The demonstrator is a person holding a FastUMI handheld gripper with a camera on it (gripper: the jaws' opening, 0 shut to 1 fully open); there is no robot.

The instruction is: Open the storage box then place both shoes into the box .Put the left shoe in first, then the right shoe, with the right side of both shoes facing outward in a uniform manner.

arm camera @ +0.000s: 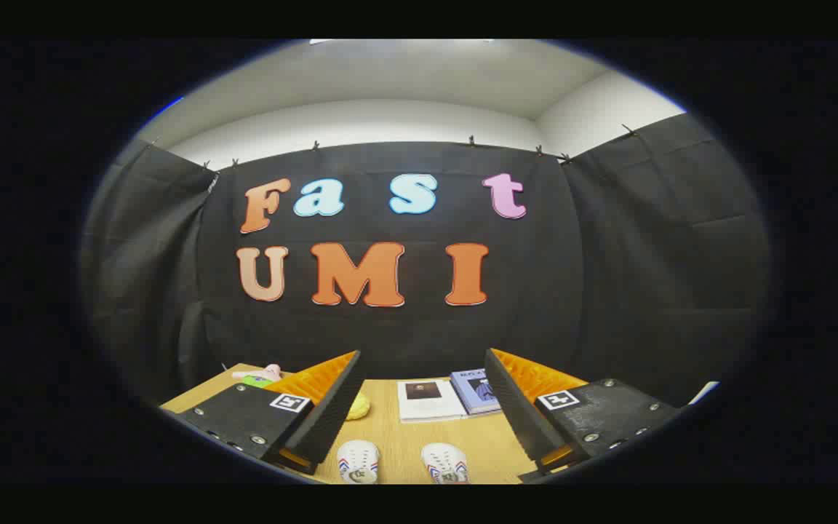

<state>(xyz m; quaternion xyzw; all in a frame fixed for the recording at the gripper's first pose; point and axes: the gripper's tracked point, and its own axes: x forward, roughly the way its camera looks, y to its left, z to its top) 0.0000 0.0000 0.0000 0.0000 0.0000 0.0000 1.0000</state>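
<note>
Two white shoes lie side by side on the wooden table [473,440], toes pointing away from me: one shoe [358,461] on the left and the other shoe [445,463] on the right, both low between my fingers. My gripper [423,360] is held high above the table and stands open, its fingers spread wide with nothing between them. Only the toe halves of the shoes show.
Beyond the shoes lie a white booklet [428,399] and a blue book [476,391]. A yellow object [358,407] sits just past the left finger. Pink and green items [259,375] rest at the table's far left corner. The black booth wall rises behind.
</note>
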